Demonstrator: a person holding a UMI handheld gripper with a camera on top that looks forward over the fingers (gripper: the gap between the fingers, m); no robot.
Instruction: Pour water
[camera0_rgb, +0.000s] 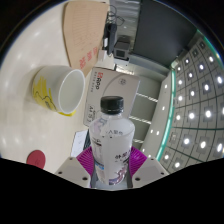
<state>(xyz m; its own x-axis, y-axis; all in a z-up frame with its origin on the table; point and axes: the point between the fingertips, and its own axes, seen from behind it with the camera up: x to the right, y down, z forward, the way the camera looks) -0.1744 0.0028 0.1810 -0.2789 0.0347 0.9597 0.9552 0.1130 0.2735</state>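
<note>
The gripper (110, 170) sits at the bottom centre of the frame, and its two magenta pads (88, 160) press against either side of a clear plastic water bottle (110, 135), so the fingers are pinched on the bottle's body with no gap showing on either side. The bottle stands upright between them, its black cap (111, 102) on top near the frame's middle, and a label with red print wraps its lower body.

Left of the bottle and above it, in the left-middle of the frame, a white mug with yellow markings (57, 90) lies tipped with its mouth facing the bottle; this is the likely target for the water. Just behind the cap, a white box with red lettering (112, 80) rests on the pale table (25, 120). Farther off, at the upper centre, lies a tan board (85, 30). A small red disc (36, 158) lies on the table at the lower left.

By my reading, the bottle will be light to moderate in weight depending on how full it is, with thin walls that give under pressure and a smooth, somewhat slippery surface. A hold at mid-body over the label seems soundest: firm enough to stop slipping when tilted, not so hard as to buckle it. The cap looks closed, which would block pouring.
</note>
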